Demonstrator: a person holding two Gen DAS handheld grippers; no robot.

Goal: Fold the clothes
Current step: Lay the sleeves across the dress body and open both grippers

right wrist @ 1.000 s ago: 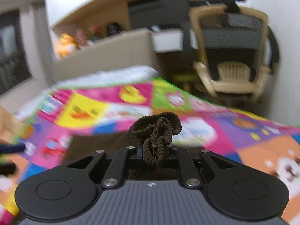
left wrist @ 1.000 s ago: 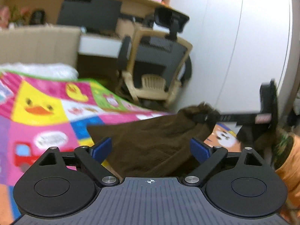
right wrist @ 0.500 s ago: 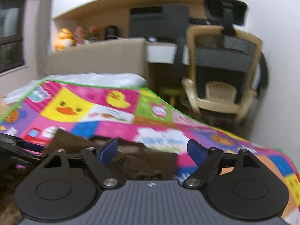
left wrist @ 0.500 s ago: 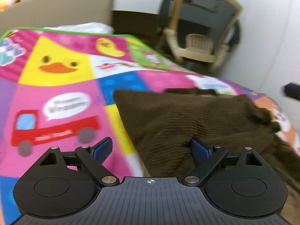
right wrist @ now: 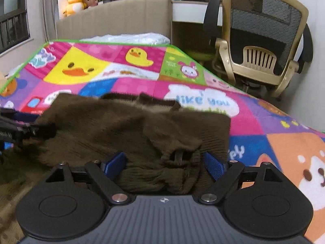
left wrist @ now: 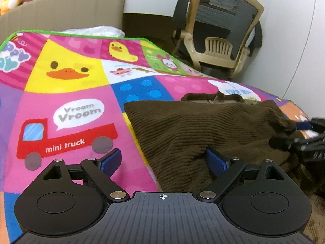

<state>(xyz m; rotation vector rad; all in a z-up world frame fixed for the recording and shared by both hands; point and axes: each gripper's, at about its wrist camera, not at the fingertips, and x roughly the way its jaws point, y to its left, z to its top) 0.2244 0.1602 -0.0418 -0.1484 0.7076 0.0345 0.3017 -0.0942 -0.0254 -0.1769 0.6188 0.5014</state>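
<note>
At the far left, the colourful cartoon blanket (left wrist: 67, 93) covers the bed, its squares showing a duck face and a red mini truck. The left hand-held gripper (left wrist: 163, 161) sits low over it with its jaws spread wide: the left blue pad (left wrist: 110, 160) hangs above the bare blanket, while the right one lies against the near edge of the brown ribbed garment (left wrist: 193, 128). Nothing is clamped between them. The garment is spread flat on the blanket, running from the middle of the bed toward the right, with its collar at the far edge. The right hand-held gripper (right wrist: 164, 162) also stands open, its two blue pads on either side of a bunched, wrinkled fold of the same garment (right wrist: 130, 128) without pinching it. Beyond the bed's far right corner stands a beige office chair (right wrist: 262, 40) with a dark mesh back, and a padded headboard (right wrist: 117, 18) runs along the far end.
</note>
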